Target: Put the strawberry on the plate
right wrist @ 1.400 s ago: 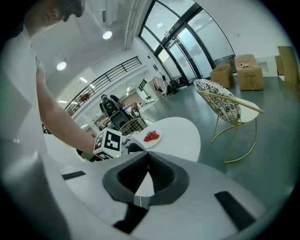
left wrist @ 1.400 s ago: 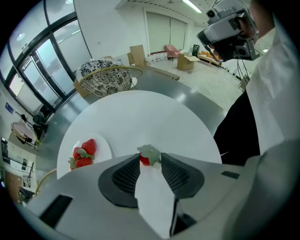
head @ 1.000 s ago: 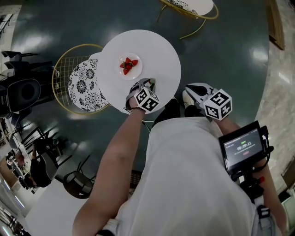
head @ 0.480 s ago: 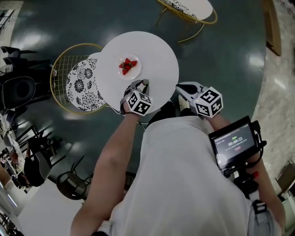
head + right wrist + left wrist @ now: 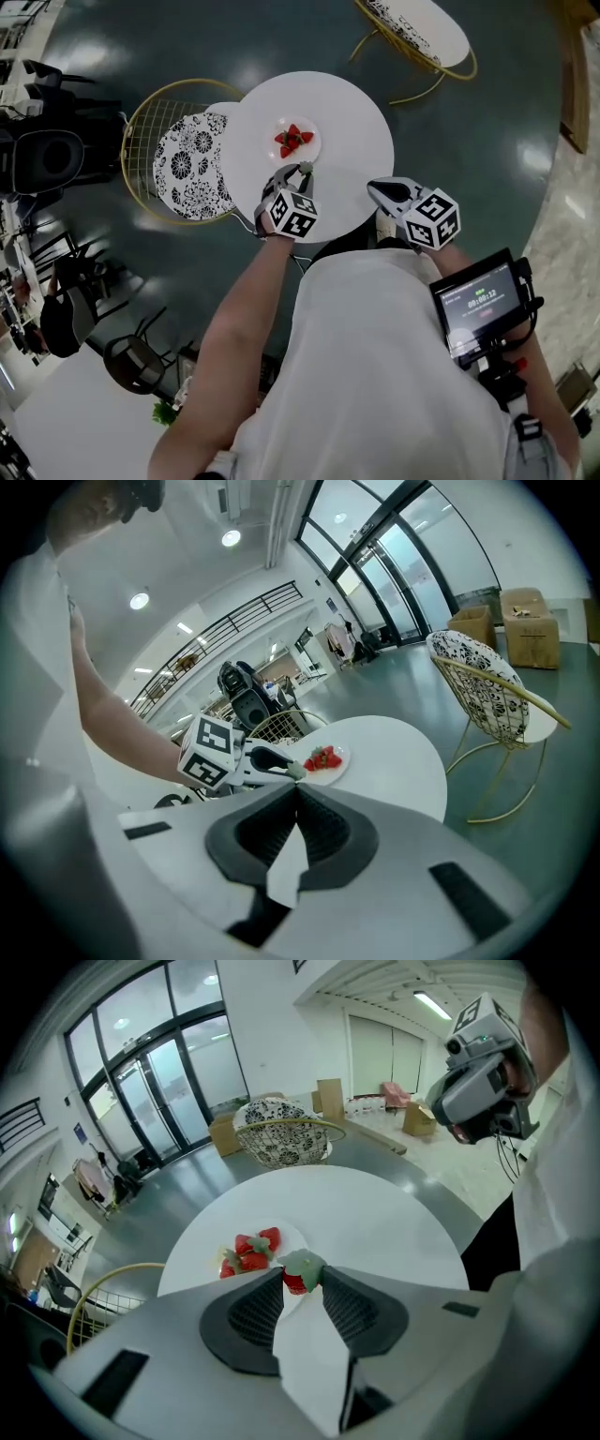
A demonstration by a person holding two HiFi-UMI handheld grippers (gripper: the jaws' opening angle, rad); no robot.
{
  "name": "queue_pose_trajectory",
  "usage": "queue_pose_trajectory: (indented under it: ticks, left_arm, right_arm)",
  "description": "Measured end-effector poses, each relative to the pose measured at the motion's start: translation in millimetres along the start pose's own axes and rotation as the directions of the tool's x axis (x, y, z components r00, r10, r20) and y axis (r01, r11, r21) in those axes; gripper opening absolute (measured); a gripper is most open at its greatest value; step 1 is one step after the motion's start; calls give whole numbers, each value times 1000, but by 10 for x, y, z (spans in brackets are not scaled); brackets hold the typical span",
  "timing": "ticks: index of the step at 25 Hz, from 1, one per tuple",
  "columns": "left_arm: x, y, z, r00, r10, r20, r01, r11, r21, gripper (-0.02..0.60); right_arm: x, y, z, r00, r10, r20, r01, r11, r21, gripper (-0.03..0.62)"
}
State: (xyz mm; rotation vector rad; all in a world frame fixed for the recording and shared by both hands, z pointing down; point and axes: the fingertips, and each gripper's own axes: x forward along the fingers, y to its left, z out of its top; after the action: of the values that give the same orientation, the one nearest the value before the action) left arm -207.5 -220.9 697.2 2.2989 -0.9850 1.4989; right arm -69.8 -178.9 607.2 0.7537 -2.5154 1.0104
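The left tongs (image 5: 302,1274) grip 1 strawberry (image 5: 295,1282) between the tips of their 2 ribbed pads (image 5: 258,1309). The jaws stand only as far apart as the fruit is wide. The strawberry is small, with glossy red flesh below and a pale green leafy cap on top that spreads wider than the red part and faces the camera. It sits at the very tips of the jaws, pinched by its sides.

In the head view the left tongs (image 5: 302,169) reach over the near part of a round white bench (image 5: 352,117), and their tips lie right at the near rim of a small white plate (image 5: 312,151). Whether the strawberry touches the plate or hangs just above it I cannot tell.

The plate lies near the middle of the bench and carries several more berries (image 5: 292,140), red with green caps, lying close together in 1 cluster (image 5: 251,1252). The right gripper view shows the same cluster (image 5: 323,757) just beyond the left tongs' tips.

The right tongs (image 5: 297,789) have their jaws pressed together with nothing between them. In the head view they (image 5: 375,187) sit at the bench's right near edge, well apart from the plate.

A wire chair (image 5: 187,164) with a black and white patterned seat stands against the bench's left side on a dark green floor (image 5: 469,122).
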Motion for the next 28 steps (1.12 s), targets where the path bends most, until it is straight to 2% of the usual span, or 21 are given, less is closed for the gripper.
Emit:
queue_pose_trajectory:
  ticks: [5, 14, 23, 28]
  left_arm:
    - [-10, 210, 9, 998, 54, -19, -55, 998, -44, 123]
    - [243, 182, -7, 992, 41, -122, -41, 999, -5, 123]
    - [438, 263, -61, 978, 28, -204, -30, 1000, -5, 123]
    - [500, 296, -82, 979, 15, -202, -18, 1000, -14, 123]
  right_arm:
    - [33, 39, 40, 1000, 8, -12, -8, 1000, -1, 6]
    - [-43, -42, -34, 1000, -21, -12, 21, 1000, 20, 6]
    - [-69, -84, -75, 998, -60, -6, 60, 997, 54, 6]
    - [-88, -128, -115, 997, -80, -12, 81, 995, 65, 6]
